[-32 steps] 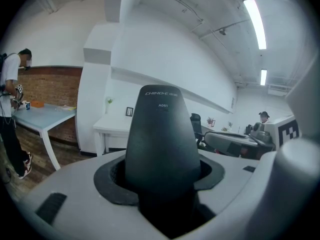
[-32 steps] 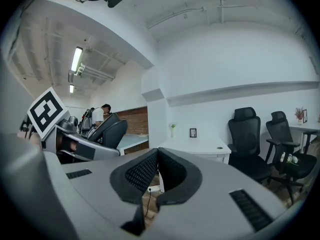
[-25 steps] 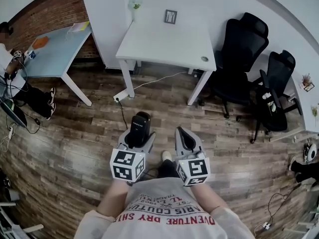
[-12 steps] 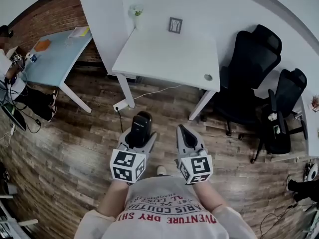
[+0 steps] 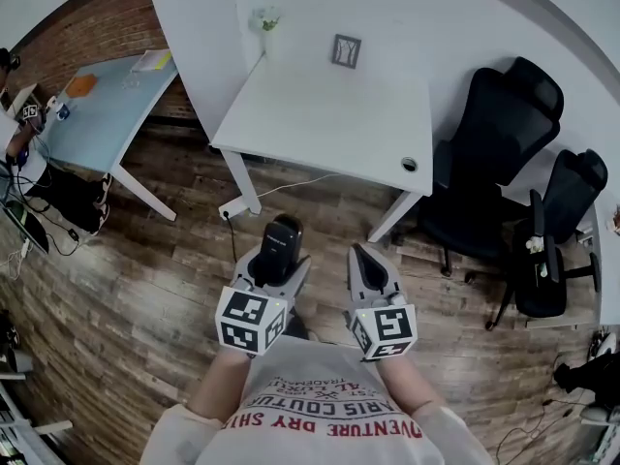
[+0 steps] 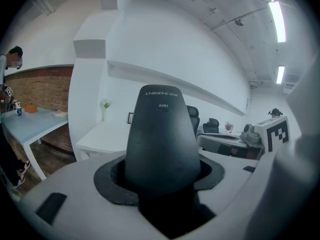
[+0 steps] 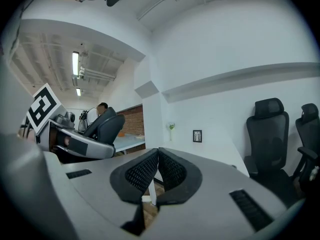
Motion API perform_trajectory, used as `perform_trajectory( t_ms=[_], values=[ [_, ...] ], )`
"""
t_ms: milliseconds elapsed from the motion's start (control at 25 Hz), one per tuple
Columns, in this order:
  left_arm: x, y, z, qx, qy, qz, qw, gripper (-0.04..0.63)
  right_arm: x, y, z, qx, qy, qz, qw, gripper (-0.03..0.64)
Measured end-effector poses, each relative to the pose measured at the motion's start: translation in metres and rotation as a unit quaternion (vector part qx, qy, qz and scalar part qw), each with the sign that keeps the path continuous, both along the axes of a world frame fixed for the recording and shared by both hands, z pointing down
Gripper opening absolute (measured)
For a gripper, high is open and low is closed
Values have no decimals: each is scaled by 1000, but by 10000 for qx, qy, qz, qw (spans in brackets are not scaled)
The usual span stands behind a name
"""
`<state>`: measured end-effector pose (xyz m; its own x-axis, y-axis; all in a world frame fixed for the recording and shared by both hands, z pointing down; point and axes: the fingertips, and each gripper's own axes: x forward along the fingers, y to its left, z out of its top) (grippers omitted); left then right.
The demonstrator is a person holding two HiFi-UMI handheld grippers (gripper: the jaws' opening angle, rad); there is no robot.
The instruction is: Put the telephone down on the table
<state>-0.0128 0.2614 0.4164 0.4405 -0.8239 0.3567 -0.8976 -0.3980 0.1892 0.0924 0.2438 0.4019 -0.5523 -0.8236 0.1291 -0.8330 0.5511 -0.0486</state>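
Observation:
A black telephone handset stands upright between the jaws of my left gripper, which is shut on it; in the left gripper view the telephone handset fills the middle, its rounded end pointing away from me. My right gripper is held beside it, shut, with its pads touching and nothing between them; the right gripper shows the same in its own view. Both are held over the wooden floor, short of the white table ahead.
On the white table stand a small plant and a picture frame at the far edge. Two black office chairs stand to the right. A light blue table is at the left, with a person's hand at it. A cable and power strip lie on the floor.
The white table has come nearer and lower in the head view as the person walks toward it. Both grippers keep their pose and the telephone stays held.

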Motion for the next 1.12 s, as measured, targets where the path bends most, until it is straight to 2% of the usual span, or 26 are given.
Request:
perform_trajectory(
  t_ms=[320,800,1120],
  values=[
    [-11,-78,7,-31,31,190,9998,284,-9,-73,8,-46,34,227,9997,25],
    [-76,-245,6,-145,21,552,9984,284,-74,-230,8,-152,114,531,9984,25],
    [-100,-323,18,-210,-21,829,9963,284,-101,-309,13,-135,159,777,9968,25]
  ],
)
